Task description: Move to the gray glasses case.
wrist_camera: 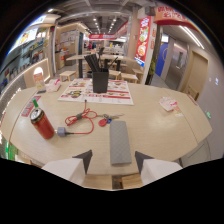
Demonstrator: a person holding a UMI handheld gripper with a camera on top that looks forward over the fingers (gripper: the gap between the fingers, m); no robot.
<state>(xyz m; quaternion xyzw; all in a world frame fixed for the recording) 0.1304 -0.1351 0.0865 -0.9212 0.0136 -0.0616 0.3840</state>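
Your gripper (pixel 112 159) hangs at the near edge of a pale wooden table (pixel 165 131), its two white fingers (pixel 67 167) spread wide and grasping nothing. The gray glasses case (pixel 120 142) lies flat on the tabletop just ahead of them, its near end reaching into the gap between the dark fingertips with clear space on both sides. Just beyond the case, a bunch of keys (pixel 105 119) with a red fob rests on the wood. To its left, a red cable (pixel 80 120) loops across the table and ends in a small gray plug (pixel 61 131). Left of that stands a red drink can (pixel 42 123), upright, with a red-and-green packet (pixel 31 108) near it. Farther on, a printed menu sheet (pixel 97 92) lies spread across the middle of the table, and a black holder (pixel 100 80) stuffed with dark chopsticks stands on it. A small white-and-red wrapper (pixel 168 104) sits off to the right. Beyond the table you see a food-court hall with more tables, stools and a red banner (pixel 143 37).
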